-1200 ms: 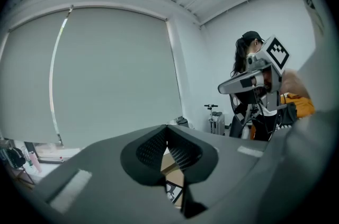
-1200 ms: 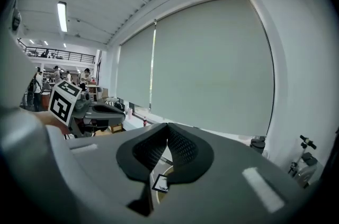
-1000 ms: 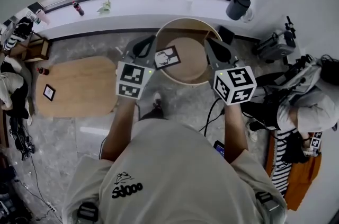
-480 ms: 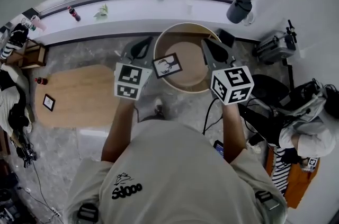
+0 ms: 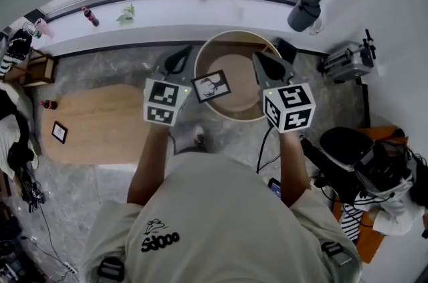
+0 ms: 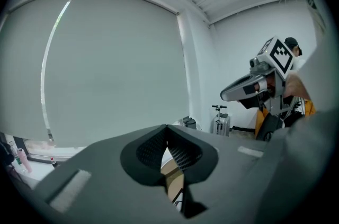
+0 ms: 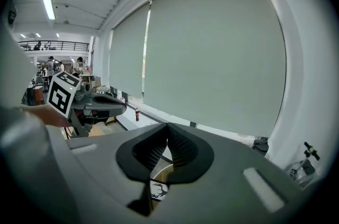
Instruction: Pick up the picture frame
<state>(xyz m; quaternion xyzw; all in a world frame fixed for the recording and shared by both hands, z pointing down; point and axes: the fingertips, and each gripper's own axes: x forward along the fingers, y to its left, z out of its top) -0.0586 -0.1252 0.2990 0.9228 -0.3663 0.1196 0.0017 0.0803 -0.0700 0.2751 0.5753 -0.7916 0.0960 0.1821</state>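
Note:
The picture frame [image 5: 211,85], black-edged with a deer drawing, lies on the left part of a round wooden table [image 5: 235,71] with a raised rim. In the head view my left gripper [image 5: 176,62] hovers just left of the frame, shut and empty. My right gripper [image 5: 265,65] hovers over the table's right side, also shut and empty. In the left gripper view the pads [image 6: 175,153] meet with nothing between them, and the right gripper [image 6: 253,88] shows beyond. The right gripper view has its jaws closed above the frame [image 7: 158,192], with the left gripper [image 7: 95,101] at left.
A long oval wooden table [image 5: 100,118] at left carries a second small frame [image 5: 59,132]. A white window ledge [image 5: 167,11] with a bottle [image 5: 88,16] runs behind. A grey canister [image 5: 303,12], a case [image 5: 348,61] and a person with gear [image 5: 378,174] are at right.
Both grippers have moved forward a little over the round table, still shut. The person at the right has shifted lower.

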